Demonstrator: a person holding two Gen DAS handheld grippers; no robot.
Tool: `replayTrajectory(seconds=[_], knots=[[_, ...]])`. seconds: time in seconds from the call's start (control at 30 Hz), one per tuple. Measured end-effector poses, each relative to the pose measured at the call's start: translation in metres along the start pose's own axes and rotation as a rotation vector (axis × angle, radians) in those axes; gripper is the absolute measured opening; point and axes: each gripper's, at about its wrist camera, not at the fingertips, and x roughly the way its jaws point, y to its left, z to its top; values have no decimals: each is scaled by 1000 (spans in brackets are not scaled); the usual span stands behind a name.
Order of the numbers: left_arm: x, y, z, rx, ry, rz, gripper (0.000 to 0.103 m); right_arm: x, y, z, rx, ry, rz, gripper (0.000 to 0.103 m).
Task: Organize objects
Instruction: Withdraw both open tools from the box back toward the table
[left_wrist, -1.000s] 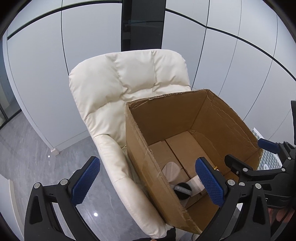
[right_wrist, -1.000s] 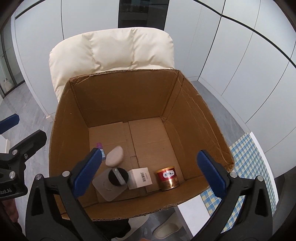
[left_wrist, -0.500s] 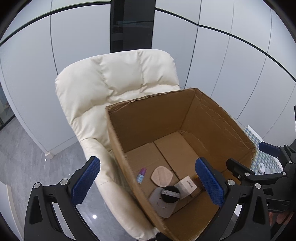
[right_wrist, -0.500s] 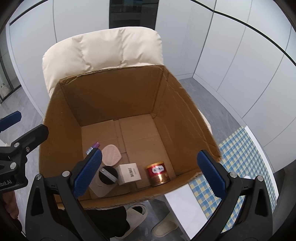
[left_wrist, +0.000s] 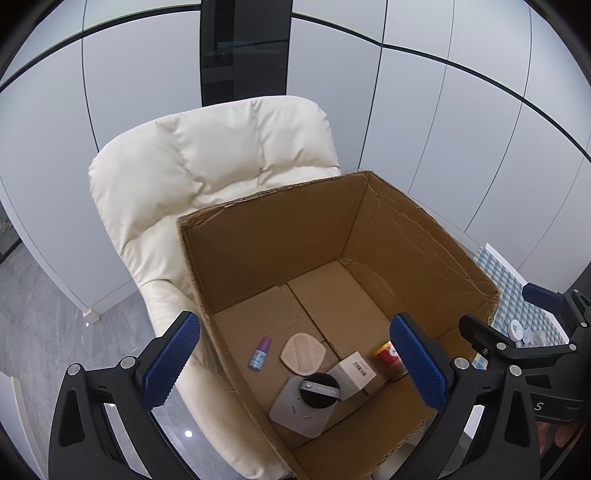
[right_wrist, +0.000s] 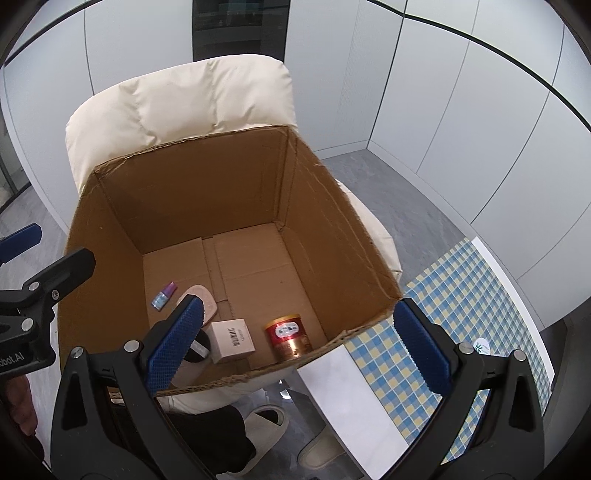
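An open cardboard box (left_wrist: 280, 221) (right_wrist: 110, 206) rests on a cream padded chair (left_wrist: 207, 162) (right_wrist: 177, 99). On its floor lie a small purple bottle (left_wrist: 259, 353) (right_wrist: 163, 295), a beige pad (left_wrist: 303, 349) (right_wrist: 207, 301), a white carton with a barcode (left_wrist: 352, 373) (right_wrist: 232, 339), a red-and-gold can (left_wrist: 386, 356) (right_wrist: 290, 341) and a grey slab with a black round lid on it (left_wrist: 301, 404). My left gripper (left_wrist: 295, 363) hovers open above the box's near-left corner. My right gripper (right_wrist: 295, 349) hovers open over the near wall. Neither holds anything.
A table with a blue-and-yellow checked cloth (right_wrist: 461, 295) (left_wrist: 509, 306) stands right of the chair, with small white items (left_wrist: 517, 330) on it. White wall panels (left_wrist: 424, 129) enclose the room. The person's slippered feet (right_wrist: 266, 439) stand on the grey floor below the chair.
Both grippers have shifted right and risen relative to the box, so more of its floor and contents show in the left view. The box contents have not moved.
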Motion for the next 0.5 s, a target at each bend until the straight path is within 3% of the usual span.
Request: replayTrajectory(seconds=[0.5], knots=[[5, -23, 3, 24, 7, -30, 102, -2, -26, -6, 38, 2, -30, 103]])
